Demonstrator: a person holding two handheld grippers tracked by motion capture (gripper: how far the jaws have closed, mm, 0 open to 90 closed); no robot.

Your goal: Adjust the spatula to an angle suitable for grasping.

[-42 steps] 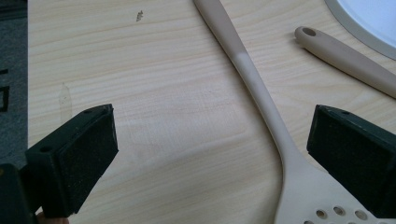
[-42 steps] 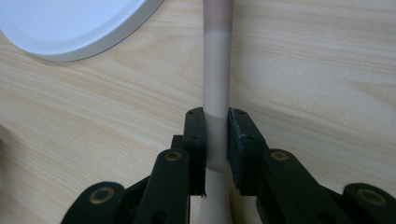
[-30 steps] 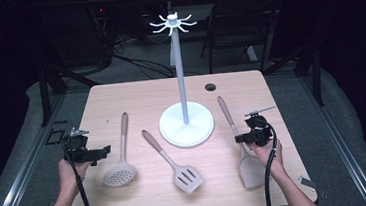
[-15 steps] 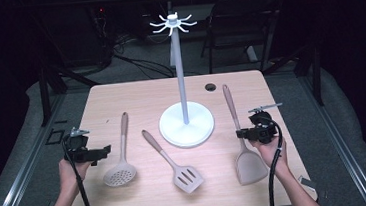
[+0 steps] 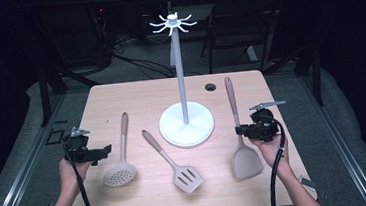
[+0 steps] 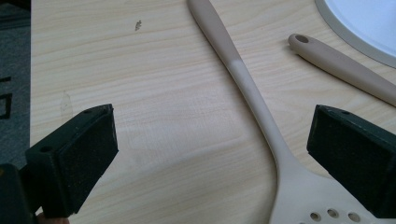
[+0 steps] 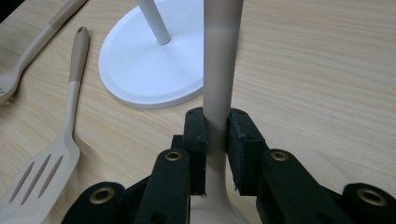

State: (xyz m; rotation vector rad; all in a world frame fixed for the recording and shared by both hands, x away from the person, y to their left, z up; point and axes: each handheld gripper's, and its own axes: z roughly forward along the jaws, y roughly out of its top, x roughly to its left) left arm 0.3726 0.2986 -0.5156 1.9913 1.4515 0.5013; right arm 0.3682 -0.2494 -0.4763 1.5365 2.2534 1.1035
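My right gripper [image 5: 240,129] has its jaws clamped on the handle of the solid spatula [image 5: 245,159], one pad pressing each side of the handle [image 7: 218,88] just above where it widens into the blade. The handle runs straight ahead from between my jaws and the blade sits back beneath them, toward my hand [image 5: 270,148]. Ahead of these jaws and a little to their left stands the white rack [image 7: 152,70], its round base on the desk [image 7: 327,84] and its thin post rising out of it. Farther to their left lies the slotted turner [image 7: 44,163], flat on the desk, handle pointing away. My left gripper [image 5: 104,150] has its jaws spread wide with nothing between the pads but bare desk [image 6: 154,130]. The perforated skimmer [image 6: 261,112] lies just inside the right-hand jaw of that pair, its handle running away ahead and its holed bowl close by that pad; I cannot tell whether the two touch.
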